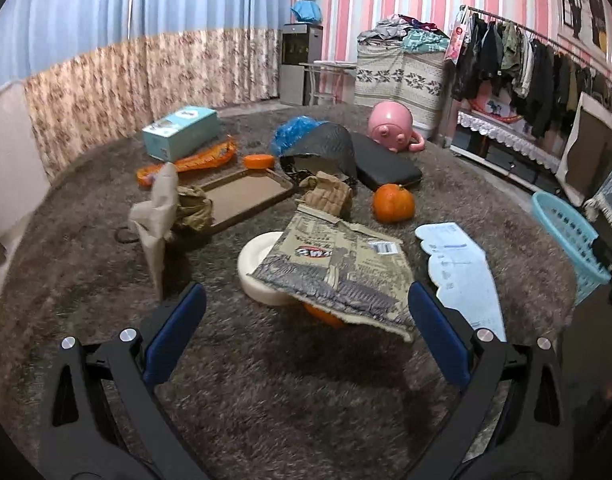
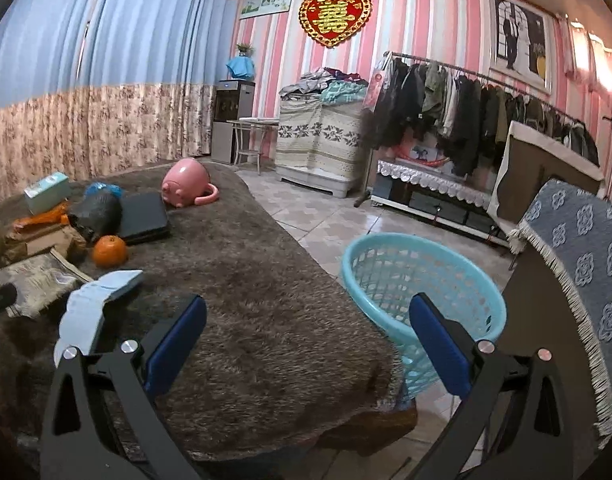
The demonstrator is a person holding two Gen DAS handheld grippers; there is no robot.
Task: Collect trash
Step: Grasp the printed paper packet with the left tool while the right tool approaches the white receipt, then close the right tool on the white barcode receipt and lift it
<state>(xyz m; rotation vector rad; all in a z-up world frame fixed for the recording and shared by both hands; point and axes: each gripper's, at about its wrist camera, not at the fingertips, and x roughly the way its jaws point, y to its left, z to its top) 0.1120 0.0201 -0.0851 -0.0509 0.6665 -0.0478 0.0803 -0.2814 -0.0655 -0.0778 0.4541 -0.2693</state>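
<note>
barely begun, by the look of it. turquoise laundry basket (image 2: 421, 280) on the tiled floor just beside the carpeted surface (image 2: 266, 300), nothing visible inside it. trash all uncollected on the surface: printed paper bag (image 1: 337, 268) draped over a white bowl (image 1: 258, 264), light-blue scalloped card (image 1: 461, 276) beside it, crumpled brown paper (image 1: 158, 216), flattened cardboard (image 1: 246, 196), blue plastic bag (image 1: 294, 128) further back. left gripper (image 1: 306, 332) hovering low before the paper bag, jaws spread, holding nothing. right gripper (image 2: 306, 344) facing the basket, jaws spread, likewise bare. probably everything left to do.
</note>
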